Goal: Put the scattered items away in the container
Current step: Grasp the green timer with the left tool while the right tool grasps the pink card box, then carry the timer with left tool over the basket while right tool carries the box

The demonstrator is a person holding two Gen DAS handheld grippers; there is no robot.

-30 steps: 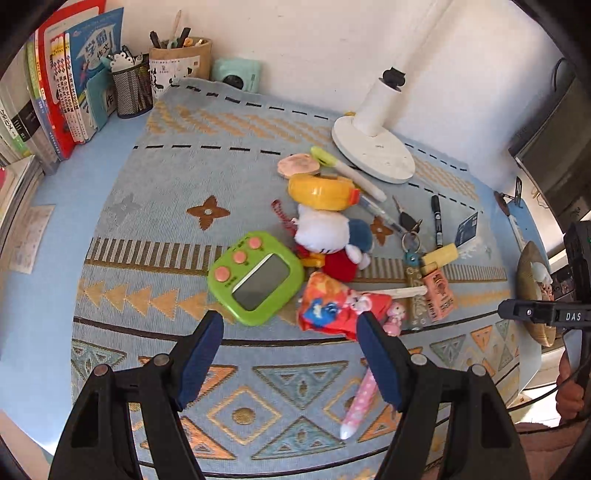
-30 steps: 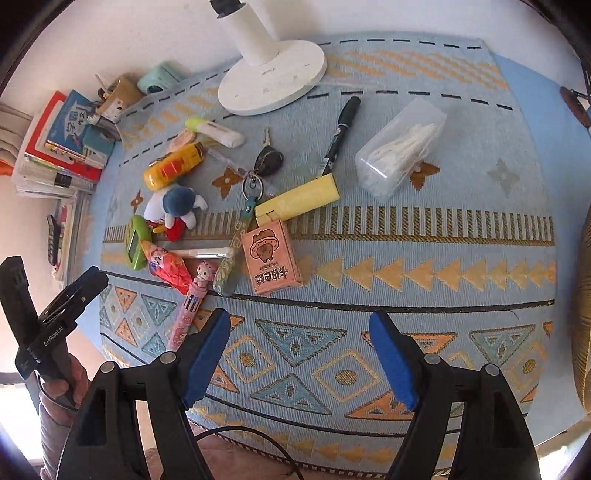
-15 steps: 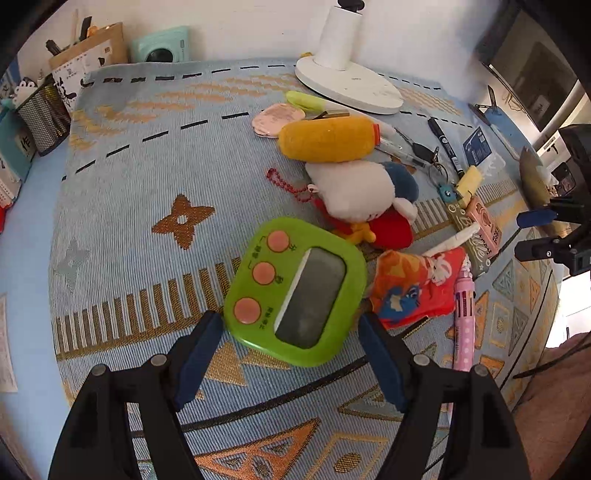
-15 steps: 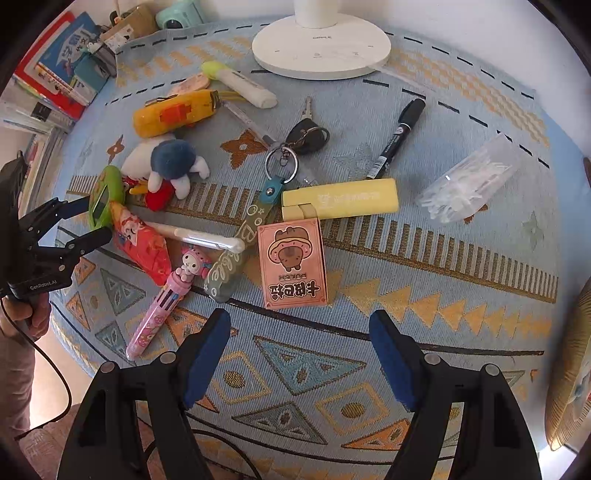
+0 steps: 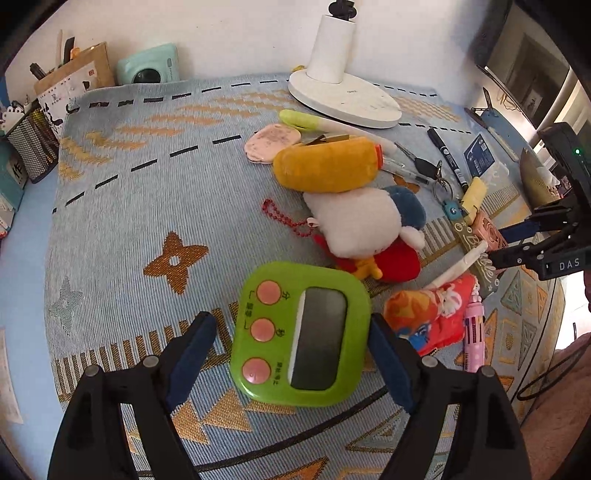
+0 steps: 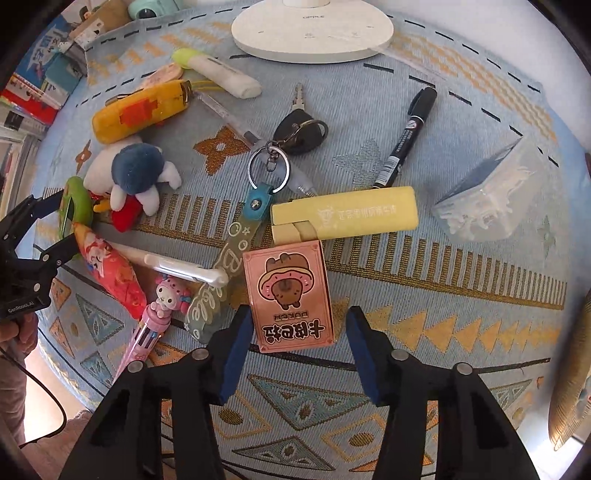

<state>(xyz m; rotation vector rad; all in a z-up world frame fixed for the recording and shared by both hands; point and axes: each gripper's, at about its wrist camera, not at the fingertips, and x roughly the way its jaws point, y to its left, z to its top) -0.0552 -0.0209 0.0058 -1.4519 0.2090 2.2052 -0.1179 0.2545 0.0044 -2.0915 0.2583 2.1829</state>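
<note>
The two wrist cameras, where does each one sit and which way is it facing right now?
Left wrist: on the left gripper, looking forward and down at the green timer between its open fingers.
Right wrist: on the right gripper, looking down at the pink card box between its open fingers.
Shared: the patterned mat, plush toy, lamp base, and each other's gripper.

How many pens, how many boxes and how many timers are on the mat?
Pens: 5 (black marker, highlighter, clear pen, white pen, pink pen)
Boxes: 3 (yellow box, pink box, clear box)
Timers: 1 (green timer)
Total: 9
</note>
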